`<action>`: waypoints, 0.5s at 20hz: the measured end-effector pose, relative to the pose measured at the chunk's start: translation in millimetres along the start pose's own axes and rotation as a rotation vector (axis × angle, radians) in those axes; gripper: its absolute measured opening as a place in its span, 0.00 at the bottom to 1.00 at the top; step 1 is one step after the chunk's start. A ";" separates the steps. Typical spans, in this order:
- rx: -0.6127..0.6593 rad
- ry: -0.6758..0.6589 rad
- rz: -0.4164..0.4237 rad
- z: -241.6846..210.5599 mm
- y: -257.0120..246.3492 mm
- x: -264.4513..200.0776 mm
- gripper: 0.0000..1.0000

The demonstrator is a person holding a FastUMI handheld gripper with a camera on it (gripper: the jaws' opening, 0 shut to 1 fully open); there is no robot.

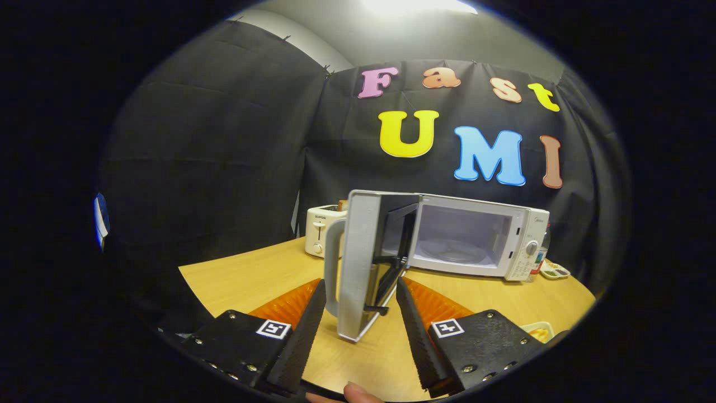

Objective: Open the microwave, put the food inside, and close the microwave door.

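Note:
A white microwave [475, 238] stands on the wooden table [246, 274], its cavity lit and its glass turntable [453, 252] bare. Its door [361, 263] is swung wide toward me, edge on, with a curved handle [331, 263] on its left face. My gripper [359, 294] is open, one finger on each side of the door's lower edge, not pressing on it. A dish of yellow food [538, 331] lies on the table just right of the right finger, mostly hidden.
A white toaster [323, 229] sits left of the microwave behind the door. A small tray with coloured bits [554, 271] and a bottle [541, 252] stand right of the microwave. A fingertip [361, 393] shows below the fingers.

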State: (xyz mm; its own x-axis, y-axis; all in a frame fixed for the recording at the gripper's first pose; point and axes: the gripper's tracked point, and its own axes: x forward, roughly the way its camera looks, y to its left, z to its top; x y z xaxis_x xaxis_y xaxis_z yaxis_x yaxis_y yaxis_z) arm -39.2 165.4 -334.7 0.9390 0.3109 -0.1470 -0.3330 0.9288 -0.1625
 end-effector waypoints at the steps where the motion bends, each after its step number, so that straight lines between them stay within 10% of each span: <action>1: -0.027 0.000 -0.010 -4.4 -16.6 -10.3 0.80; 10: -0.038 0.139 -0.193 -83.2 -187.5 -87.5 0.94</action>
State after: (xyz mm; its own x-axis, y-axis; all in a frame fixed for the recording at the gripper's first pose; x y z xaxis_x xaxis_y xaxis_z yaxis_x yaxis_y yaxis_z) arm -66.1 -52.7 -372.6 0.9657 0.0948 -0.2417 -0.1535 0.9593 -0.2371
